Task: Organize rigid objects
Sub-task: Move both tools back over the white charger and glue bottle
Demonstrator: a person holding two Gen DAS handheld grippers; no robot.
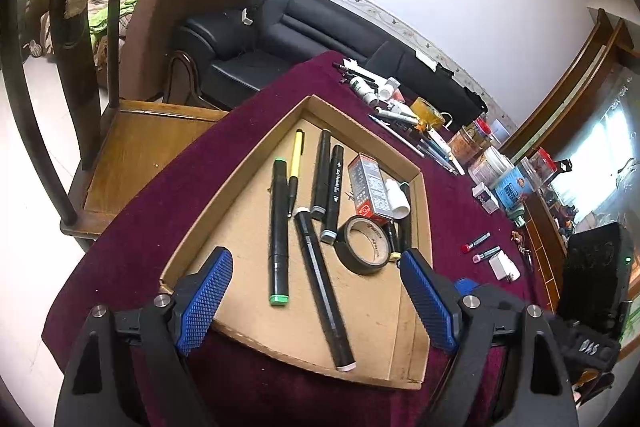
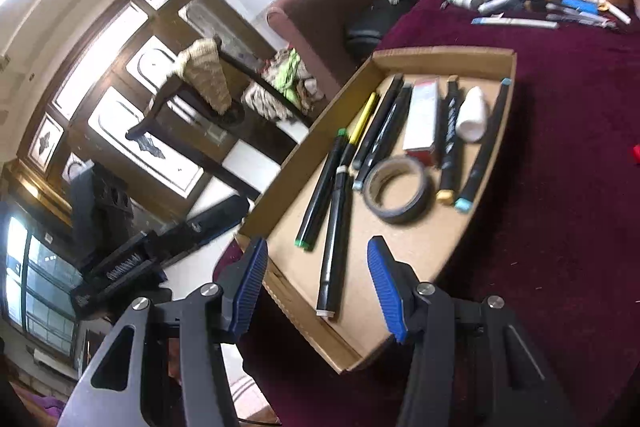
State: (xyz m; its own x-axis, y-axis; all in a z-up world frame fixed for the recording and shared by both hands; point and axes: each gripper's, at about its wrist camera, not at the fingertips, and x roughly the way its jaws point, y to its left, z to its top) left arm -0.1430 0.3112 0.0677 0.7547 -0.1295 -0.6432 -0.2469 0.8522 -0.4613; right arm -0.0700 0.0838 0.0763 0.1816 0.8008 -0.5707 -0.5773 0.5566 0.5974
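A shallow cardboard tray (image 1: 240, 251) lies on the maroon tablecloth. In it are several black markers, one green-capped (image 1: 279, 231) and one long with a white end (image 1: 322, 287), a yellow pen (image 1: 296, 163), a black tape roll (image 1: 366, 245), a grey-and-red box (image 1: 368, 187) and a white bottle (image 1: 396, 197). My left gripper (image 1: 316, 257) hovers wide open over the tray's near part, holding nothing. My right gripper (image 2: 317, 246) stands partly open above the near corner of the tray (image 2: 420, 251). The long marker (image 2: 334, 243) lies below and between its fingers, untouched, with the tape roll (image 2: 398, 189) beyond.
A heap of pens, tubes and small bottles (image 1: 400, 107) lies at the table's far end, with jars (image 1: 472, 143) beside it. Two small capped tubes (image 1: 476, 242) and a white charger (image 1: 505, 267) lie right of the tray. A wooden chair (image 1: 132, 155) and a black sofa (image 1: 304, 23) border the table.
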